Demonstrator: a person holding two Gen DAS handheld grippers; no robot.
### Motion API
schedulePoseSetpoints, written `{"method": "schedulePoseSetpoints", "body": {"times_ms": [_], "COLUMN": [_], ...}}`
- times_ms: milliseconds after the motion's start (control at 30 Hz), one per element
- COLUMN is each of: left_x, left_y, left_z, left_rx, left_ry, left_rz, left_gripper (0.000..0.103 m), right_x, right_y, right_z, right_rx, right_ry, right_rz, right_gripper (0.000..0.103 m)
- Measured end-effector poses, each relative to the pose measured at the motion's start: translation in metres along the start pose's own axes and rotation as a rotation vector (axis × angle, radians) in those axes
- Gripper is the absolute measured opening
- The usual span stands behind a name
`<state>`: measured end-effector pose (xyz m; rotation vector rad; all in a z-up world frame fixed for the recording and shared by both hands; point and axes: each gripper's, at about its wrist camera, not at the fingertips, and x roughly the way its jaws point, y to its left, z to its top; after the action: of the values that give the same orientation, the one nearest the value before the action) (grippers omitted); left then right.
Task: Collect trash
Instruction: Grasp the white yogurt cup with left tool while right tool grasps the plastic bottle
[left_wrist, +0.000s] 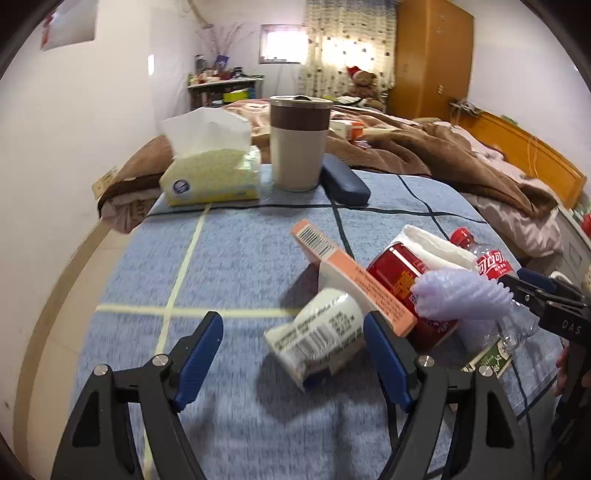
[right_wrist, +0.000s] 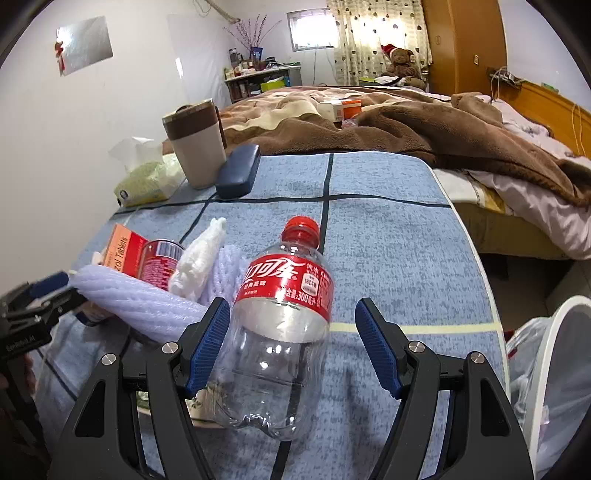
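Right wrist view showed the right gripper (right_wrist: 291, 343) spread around the clear cola bottle (right_wrist: 275, 332), unpinched; closing seemed next. Left gripper (left_wrist: 293, 354) gaped before a white pill bottle (left_wrist: 319, 334). Farther, orange box (left_wrist: 354, 280), red can (left_wrist: 399, 277), foam netting (left_wrist: 461, 295) crowded; tumbler (left_wrist: 299, 142) beyond.
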<state>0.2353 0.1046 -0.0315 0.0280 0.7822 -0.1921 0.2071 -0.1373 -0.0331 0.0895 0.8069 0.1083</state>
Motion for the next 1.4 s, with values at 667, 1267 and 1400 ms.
{"method": "schedulePoseSetpoints", "body": {"times_ms": [667, 1267, 1400], "left_x": [0.022, 0.017, 0.008], "left_y": [0.002, 0.003, -0.002], "left_z": [0.015, 0.008, 0.007], "left_rx": [-0.034, -0.087, -0.067], "left_ry": [0.062, 0.032, 0.010], "left_rz": [-0.251, -0.203, -0.162], "left_gripper": [0.082, 0.068, 0.068], "right_x": [0.021, 0.018, 0.013], "right_y": [0.001, 0.004, 0.001], "right_z": [0.004, -0.004, -0.004], "right_rx": [-0.040, -0.034, -0.020], "right_ry": [0.058, 0.026, 0.007], "right_rz": [-0.023, -0.016, -0.012], "right_gripper": [0.072, 0.064, 0.064]}}
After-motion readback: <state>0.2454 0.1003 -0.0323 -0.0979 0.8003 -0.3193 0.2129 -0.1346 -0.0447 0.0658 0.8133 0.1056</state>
